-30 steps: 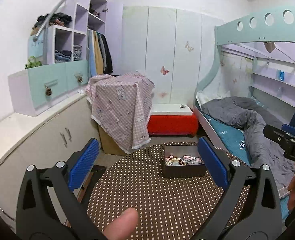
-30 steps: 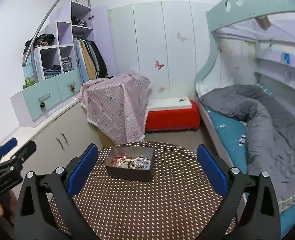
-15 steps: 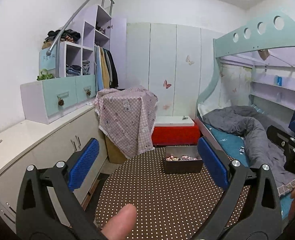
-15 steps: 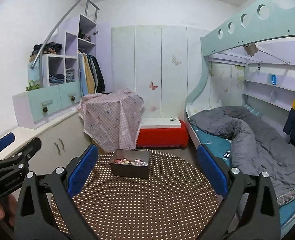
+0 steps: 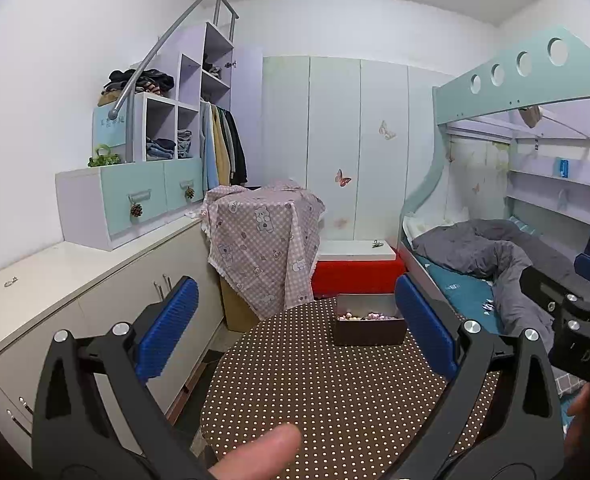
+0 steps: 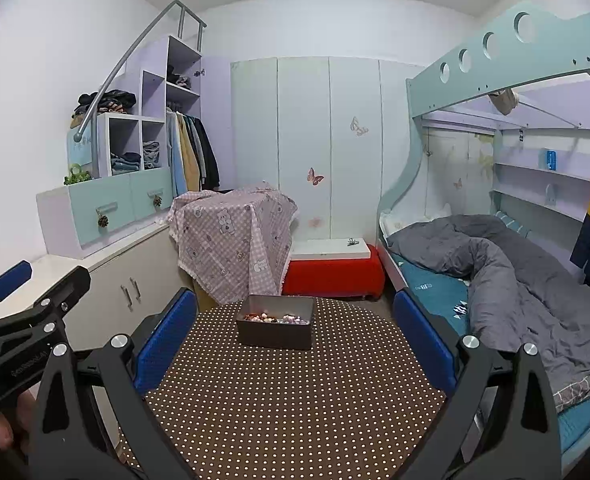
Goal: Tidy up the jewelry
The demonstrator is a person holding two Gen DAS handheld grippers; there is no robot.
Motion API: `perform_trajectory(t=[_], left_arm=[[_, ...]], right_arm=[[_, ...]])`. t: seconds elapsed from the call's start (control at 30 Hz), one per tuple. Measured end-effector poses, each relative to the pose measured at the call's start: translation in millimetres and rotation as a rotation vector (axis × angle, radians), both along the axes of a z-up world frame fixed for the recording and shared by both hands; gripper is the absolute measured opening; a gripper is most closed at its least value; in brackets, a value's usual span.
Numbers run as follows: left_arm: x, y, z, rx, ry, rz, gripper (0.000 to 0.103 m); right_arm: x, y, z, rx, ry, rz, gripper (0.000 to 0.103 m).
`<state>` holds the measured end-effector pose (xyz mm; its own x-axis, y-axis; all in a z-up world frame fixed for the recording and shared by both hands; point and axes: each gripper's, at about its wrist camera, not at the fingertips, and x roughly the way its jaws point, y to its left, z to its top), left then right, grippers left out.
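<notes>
— What was seen on the round table (image 6: 295, 400)?

— A dark jewelry box (image 6: 275, 328) was set on the brown, white-dotted cloth, at the table's far edge. Its top was left uncovered, and mixed beads (image 6: 277, 317) in pink, white and red were heaped inside. Single pieces could not be told apart.

— How were the grippers held relative to the box?

— The right gripper (image 6: 295, 344) was raised above the near part of the table, its blue-padded fingers (image 6: 165, 344) spread wide with nothing between them; the box was framed in the gap, well apart from both pads. The left gripper (image 5: 295, 332) was likewise spread and empty, held to the left of the box, so that the box (image 5: 369, 320) was seen just beside the right pad. A fingertip (image 5: 257, 454) was caught at the bottom edge of the left view.

— And beyond the box?

— A red bench (image 6: 333, 268) with a white top was placed behind it. A checked pink cloth (image 6: 231, 240) was draped over something to the box's far left, and a bunk bed with a rumpled grey duvet (image 6: 507, 276) was seen to its right.
</notes>
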<state>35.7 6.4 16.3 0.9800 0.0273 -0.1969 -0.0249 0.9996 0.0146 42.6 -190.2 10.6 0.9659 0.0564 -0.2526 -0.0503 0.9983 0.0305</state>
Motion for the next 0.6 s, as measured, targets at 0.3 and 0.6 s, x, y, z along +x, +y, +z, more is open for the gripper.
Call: perform_trajectory(t=[0.3, 0.6], left_arm=[[-0.2, 2.4, -2.4, -0.035, -0.017, -0.035, 0.097], [4.5, 1.5, -3.5, -0.018, 0.003, -0.014, 0.097]], right_arm=[[6.8, 3.2, -6.5, -0.014, 0.027, -0.006, 0.095], [7.8, 4.6, -6.5, -0.009, 0.032, -0.005, 0.095]])
